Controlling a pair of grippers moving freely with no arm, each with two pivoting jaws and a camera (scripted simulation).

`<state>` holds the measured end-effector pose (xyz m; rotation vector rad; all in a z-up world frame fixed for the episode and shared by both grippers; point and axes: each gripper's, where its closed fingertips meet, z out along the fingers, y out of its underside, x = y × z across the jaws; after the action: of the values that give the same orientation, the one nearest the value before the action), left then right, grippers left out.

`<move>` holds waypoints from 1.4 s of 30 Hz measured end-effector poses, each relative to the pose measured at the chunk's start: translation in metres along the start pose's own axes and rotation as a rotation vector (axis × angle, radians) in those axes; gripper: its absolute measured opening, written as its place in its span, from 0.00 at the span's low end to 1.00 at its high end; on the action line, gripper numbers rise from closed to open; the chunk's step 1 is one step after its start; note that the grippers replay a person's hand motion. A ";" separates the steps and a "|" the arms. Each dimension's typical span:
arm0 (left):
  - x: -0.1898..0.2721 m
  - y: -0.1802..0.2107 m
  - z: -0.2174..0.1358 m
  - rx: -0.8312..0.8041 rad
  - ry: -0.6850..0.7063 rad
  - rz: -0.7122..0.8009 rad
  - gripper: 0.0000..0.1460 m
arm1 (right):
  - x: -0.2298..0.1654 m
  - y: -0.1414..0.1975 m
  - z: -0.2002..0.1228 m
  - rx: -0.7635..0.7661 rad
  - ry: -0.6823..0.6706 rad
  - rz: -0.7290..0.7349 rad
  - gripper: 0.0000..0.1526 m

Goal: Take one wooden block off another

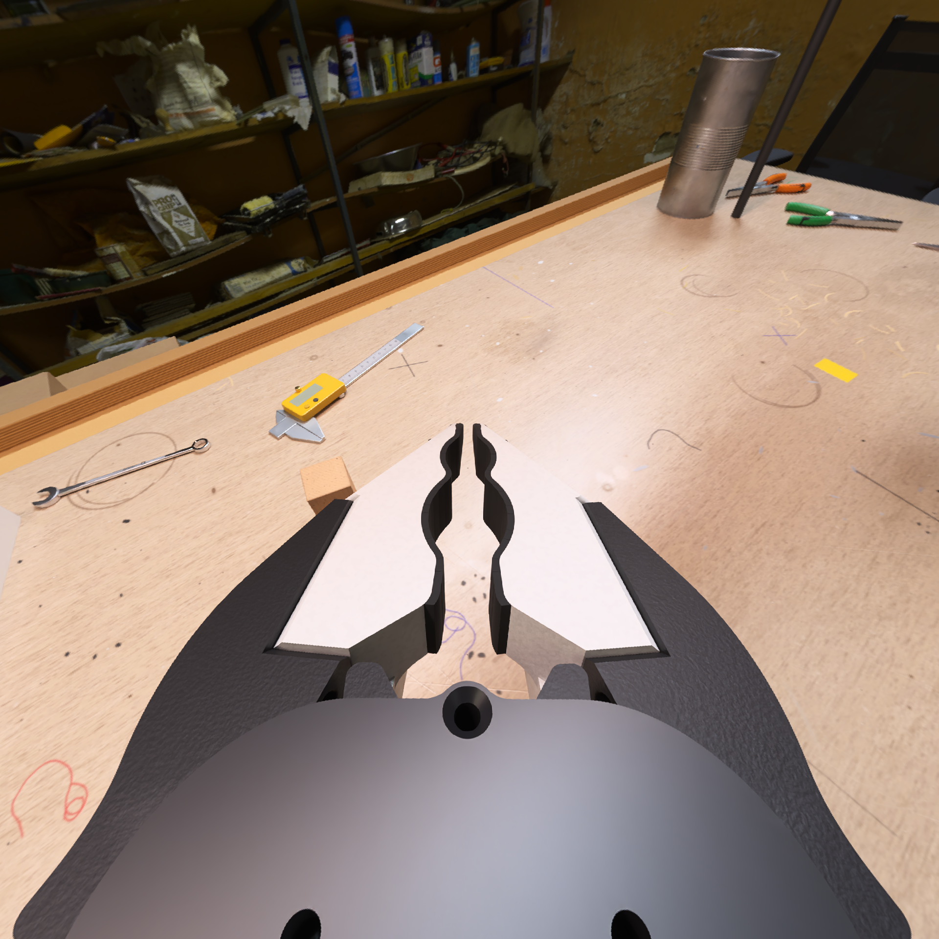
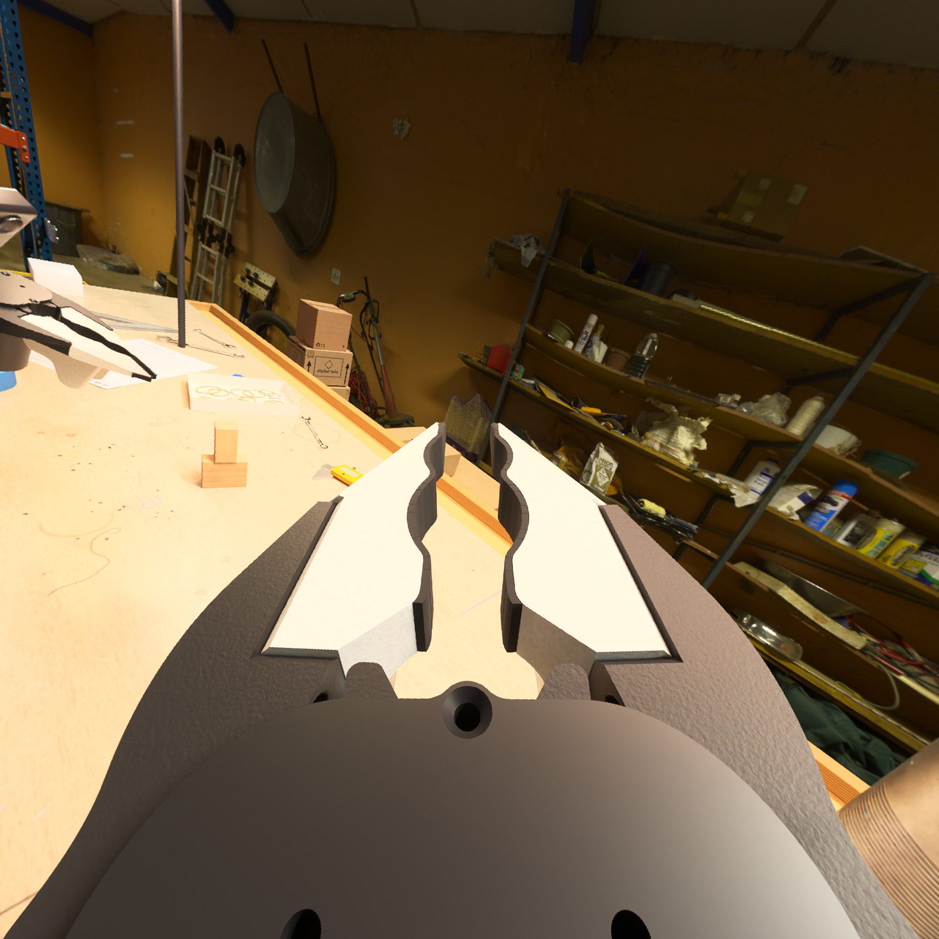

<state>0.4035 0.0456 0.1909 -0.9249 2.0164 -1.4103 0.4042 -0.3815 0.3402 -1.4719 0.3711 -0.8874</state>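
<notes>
The two wooden blocks stand stacked on the desk point(image 2: 101, 508), well apart from both grippers: a narrow upper block point(image 2: 225, 441) stands upright on a wider lower block point(image 2: 224, 471), touching it and set a little off centre. The right gripper point(image 2: 467, 432) hangs over the desk's raised edge with its fingers parted by a modest gap and nothing between them. The left gripper point(image 1: 467, 429) hovers above the desk with its tips almost pressed together, only a thin slit left, and it also holds nothing. The upper block looks light, rigid and squarely cut, with dry faces that should not slip much; the sensible hold is across two opposite side faces, above the seam with the lower block, followed by a straight lift (a sideways drag could shift or topple the base). In the left wrist view only the top of one block point(image 1: 325, 482) shows beside the gripper's left finger, the rest hidden behind it. Whether the blocks merely rest together cannot be told.
</notes>
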 end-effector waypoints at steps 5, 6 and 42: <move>-0.022 0.008 0.014 -0.077 -0.058 -0.034 0.02 | -0.003 0.005 0.014 -0.015 0.016 -0.018 0.13; -0.029 0.012 0.019 -0.120 -0.079 -0.051 0.03 | -0.003 0.007 0.015 -0.026 0.017 -0.023 0.13; -0.094 0.087 0.076 -0.627 -0.300 -0.328 0.28 | 0.010 0.028 0.012 -0.134 0.017 -0.027 0.12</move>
<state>0.4980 0.0929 0.0859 -1.6823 2.1610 -0.7015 0.4273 -0.3843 0.3176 -1.5958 0.4314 -0.9115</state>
